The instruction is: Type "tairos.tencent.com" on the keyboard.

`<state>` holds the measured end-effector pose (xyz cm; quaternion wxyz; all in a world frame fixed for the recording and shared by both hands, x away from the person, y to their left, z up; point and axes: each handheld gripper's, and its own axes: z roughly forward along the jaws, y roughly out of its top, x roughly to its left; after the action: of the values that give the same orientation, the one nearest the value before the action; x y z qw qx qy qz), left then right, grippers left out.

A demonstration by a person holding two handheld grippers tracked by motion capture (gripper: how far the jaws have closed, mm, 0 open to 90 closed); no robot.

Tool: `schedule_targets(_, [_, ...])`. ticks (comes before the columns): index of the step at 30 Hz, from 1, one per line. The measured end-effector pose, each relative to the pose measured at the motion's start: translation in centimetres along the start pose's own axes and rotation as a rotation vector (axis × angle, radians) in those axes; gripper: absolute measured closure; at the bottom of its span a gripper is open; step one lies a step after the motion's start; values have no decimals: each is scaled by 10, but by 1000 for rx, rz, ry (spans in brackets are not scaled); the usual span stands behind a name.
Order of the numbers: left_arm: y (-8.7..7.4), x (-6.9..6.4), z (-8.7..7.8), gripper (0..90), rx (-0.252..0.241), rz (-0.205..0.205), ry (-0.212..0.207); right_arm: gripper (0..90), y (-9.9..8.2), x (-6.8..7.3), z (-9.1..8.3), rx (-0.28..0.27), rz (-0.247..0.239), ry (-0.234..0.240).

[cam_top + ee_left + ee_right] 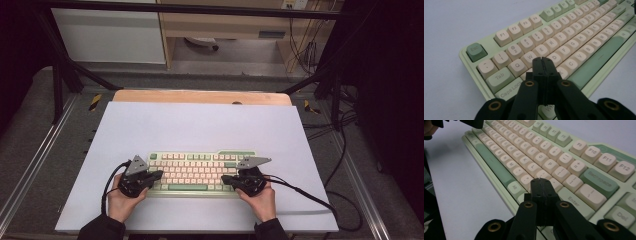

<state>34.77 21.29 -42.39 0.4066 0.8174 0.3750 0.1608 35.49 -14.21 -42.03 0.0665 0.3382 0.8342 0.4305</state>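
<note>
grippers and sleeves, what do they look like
Both the left gripper and right gripper are black, each topped with a grey three-cornered plate and trailing a black cable. Their jaws are matte black with brass-coloured rivets at the pivots. The person's sleeves are dark.

The keyboard [200,172] has a pale green case, cream keys with grey letters, and darker green keys: Esc [476,51], the space bar [187,187] and Backspace [599,182]. It lies on a plain light lavender-white sheet [200,125] over a tan wooden table [200,96]. Both grippers [159,175] [225,178] are black with brass-coloured rivets.
</note>
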Motion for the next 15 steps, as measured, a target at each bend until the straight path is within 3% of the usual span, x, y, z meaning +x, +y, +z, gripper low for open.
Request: schedule_targets(15, [0, 0, 0, 898, -1, -3, 0, 900, 9, 11, 20, 19, -30, 8])
